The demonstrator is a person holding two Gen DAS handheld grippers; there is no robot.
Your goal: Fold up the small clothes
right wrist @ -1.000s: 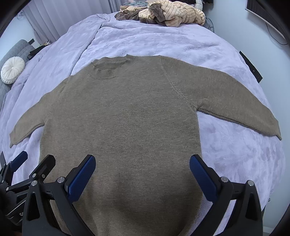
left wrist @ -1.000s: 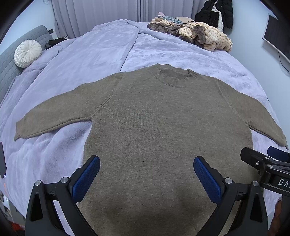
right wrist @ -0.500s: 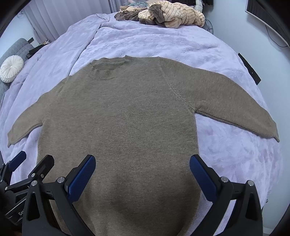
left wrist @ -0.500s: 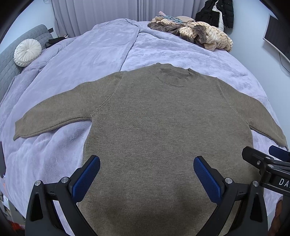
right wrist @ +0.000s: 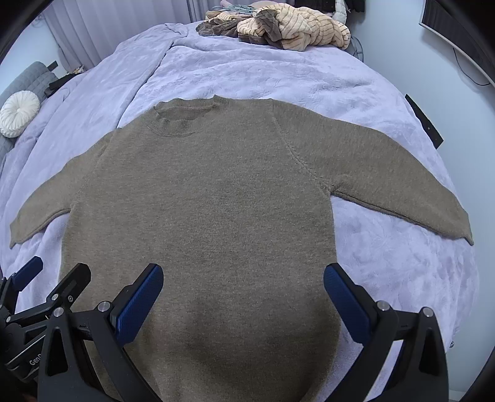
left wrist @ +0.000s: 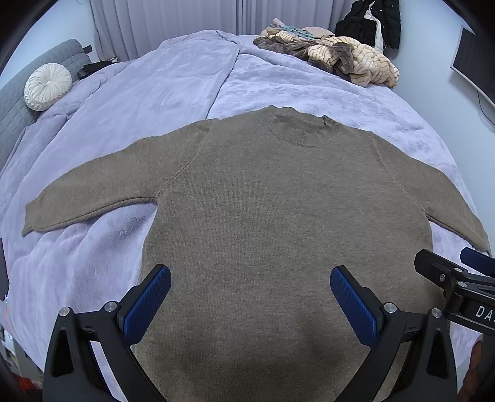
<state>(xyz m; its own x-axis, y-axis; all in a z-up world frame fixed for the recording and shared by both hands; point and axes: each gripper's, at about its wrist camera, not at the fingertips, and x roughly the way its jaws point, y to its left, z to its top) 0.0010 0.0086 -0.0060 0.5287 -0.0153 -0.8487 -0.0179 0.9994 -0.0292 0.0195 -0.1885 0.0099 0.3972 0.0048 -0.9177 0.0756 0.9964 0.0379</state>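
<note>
An olive-brown knit sweater (left wrist: 278, 216) lies flat, front up, on a lavender bed cover (left wrist: 154, 92), both sleeves spread out to the sides and the collar at the far end. It also shows in the right wrist view (right wrist: 216, 201). My left gripper (left wrist: 250, 290) is open and empty, hovering above the sweater's lower body. My right gripper (right wrist: 243, 287) is open and empty above the same lower part, just to the right; its fingers also show at the left wrist view's right edge (left wrist: 439, 272). The sweater's hem is hidden beneath the grippers.
A pile of beige and brown striped clothes (left wrist: 340, 58) lies at the bed's far end, also in the right wrist view (right wrist: 287, 27). A round white cushion (left wrist: 48, 86) rests by a grey headboard at left. A dark coat (left wrist: 371, 21) hangs behind; a screen (left wrist: 476, 68) is on the right wall.
Both grippers have crept slightly forward over the sweater, so it sits a little lower and closer in both views. Both stay open and empty.
</note>
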